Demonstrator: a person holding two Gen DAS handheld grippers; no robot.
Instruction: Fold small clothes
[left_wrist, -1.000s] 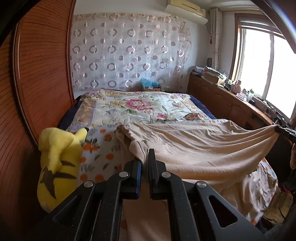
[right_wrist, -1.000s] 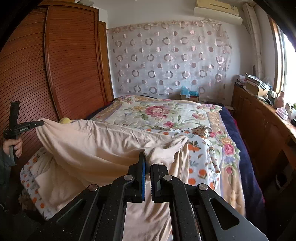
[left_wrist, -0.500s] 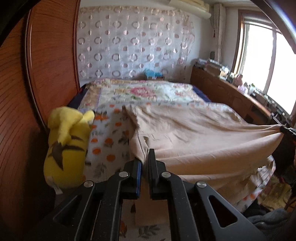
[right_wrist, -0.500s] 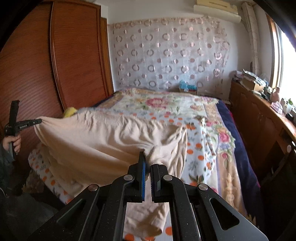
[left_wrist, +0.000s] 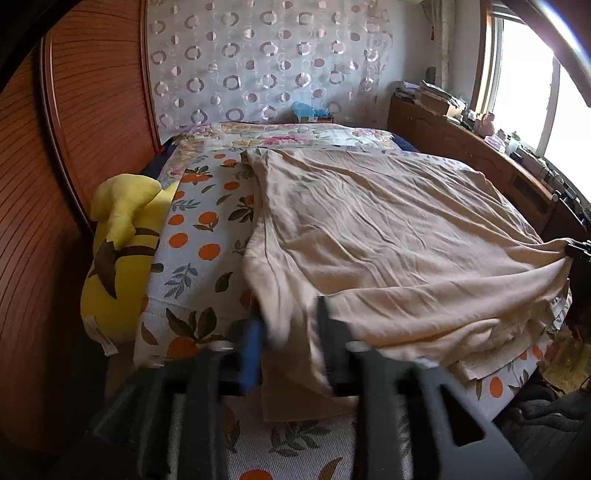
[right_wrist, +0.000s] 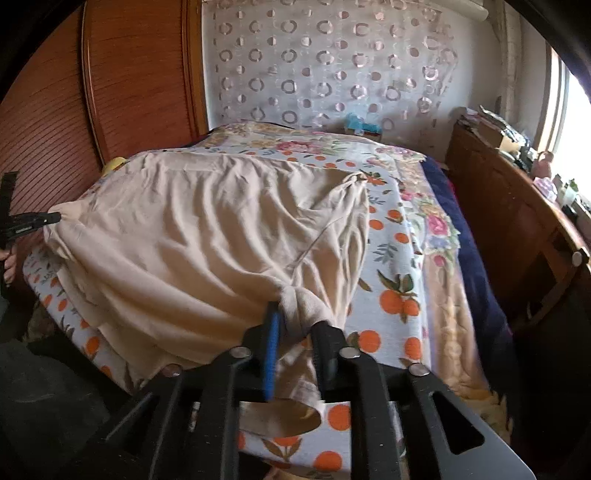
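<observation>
Beige garment (left_wrist: 388, 236) lies between two just-opened hand-held grippers, left (left_wrist: 288, 332) and right (right_wrist: 295, 332), beside one yellow plush (left_wrist: 118, 251).

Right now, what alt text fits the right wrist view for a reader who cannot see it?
The right gripper, jaws just opening, has a corner of the beige garment loose between them. The garment lies spread over an orange-print sheet on the bed.

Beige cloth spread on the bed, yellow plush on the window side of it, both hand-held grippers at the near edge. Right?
Not quite: the yellow plush sits on the wardrobe side, opposite the window, as the left wrist view shows. The rest holds: the beige cloth is spread on the bed, with the left hand-held gripper and the right hand-held gripper at its near edge.
</observation>
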